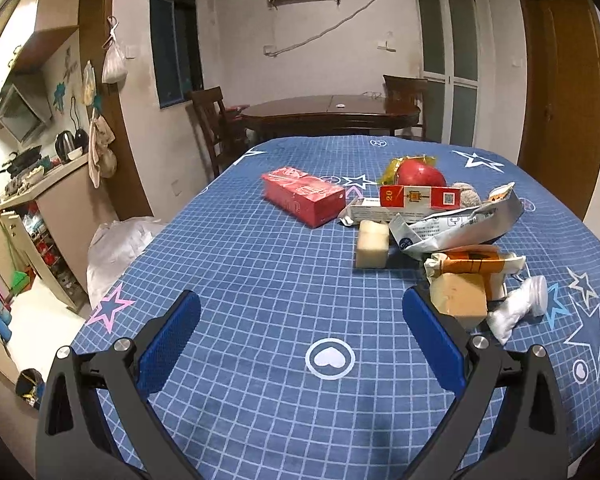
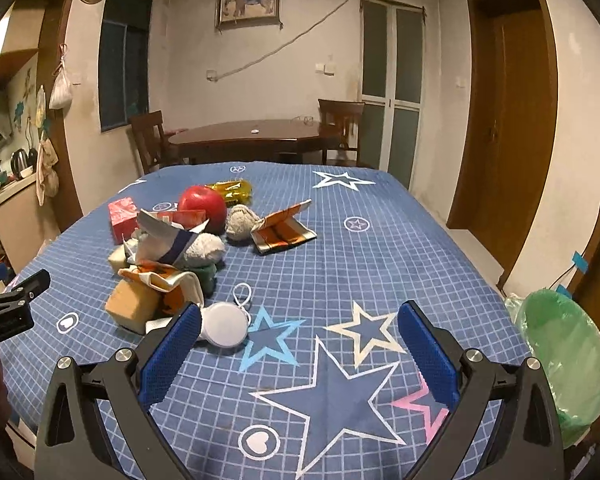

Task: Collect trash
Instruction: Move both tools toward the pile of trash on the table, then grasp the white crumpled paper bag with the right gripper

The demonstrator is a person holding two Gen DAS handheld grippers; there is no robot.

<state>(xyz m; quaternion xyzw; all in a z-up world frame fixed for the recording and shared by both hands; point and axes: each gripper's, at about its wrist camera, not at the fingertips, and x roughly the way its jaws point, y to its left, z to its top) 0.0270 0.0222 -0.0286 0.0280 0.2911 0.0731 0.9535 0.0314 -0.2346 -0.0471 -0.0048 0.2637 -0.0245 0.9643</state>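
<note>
A heap of trash [image 2: 168, 264] sits on the blue star-patterned tablecloth [image 2: 340, 240]: crumpled wrappers, a tan block [image 2: 130, 306], a white round lid [image 2: 224, 324], a torn orange carton [image 2: 284, 232] and a red box [image 1: 304, 194], with a red apple [image 2: 202, 204] among them. The left gripper [image 1: 300, 320] and right gripper [image 2: 298, 328] both hover over the cloth with jaws spread wide and nothing held, so collecting looks not yet begun. A bin lined with a green bag [image 2: 560, 356] stands just beside the table's right edge; the next move likely calls for closing on the nearest scrap, such as the lid by the right gripper's left finger, and carrying it there
</note>
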